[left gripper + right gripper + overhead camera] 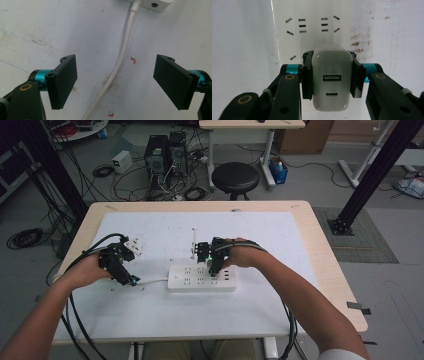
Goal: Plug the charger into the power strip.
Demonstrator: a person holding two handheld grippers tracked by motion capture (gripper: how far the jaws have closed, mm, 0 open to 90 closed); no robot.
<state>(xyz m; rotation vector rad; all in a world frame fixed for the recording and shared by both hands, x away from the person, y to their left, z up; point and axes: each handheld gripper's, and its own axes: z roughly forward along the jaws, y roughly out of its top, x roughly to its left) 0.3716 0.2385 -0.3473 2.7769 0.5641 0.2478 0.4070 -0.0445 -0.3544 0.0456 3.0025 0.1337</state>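
A white power strip point(200, 278) lies in the middle of the white table cover, its white cable point(119, 60) running off to the left. My right gripper point(332, 76) is shut on a white USB charger point(332, 80), holding it right over the strip point(312, 15) near its sockets; whether the prongs are in, I cannot tell. In the high view this gripper point(216, 265) points down at the strip's right half. My left gripper point(115, 82) stands open just above the cover, jaws on either side of the cable without touching it. It sits left of the strip point(131, 281).
A small white plug adapter point(134, 245) lies behind the left hand, and a thin white rod point(193, 242) lies behind the strip. The table's wooden rim point(327, 255) frames the cover. Beyond the far edge stand a black stool point(235, 177) and computer towers.
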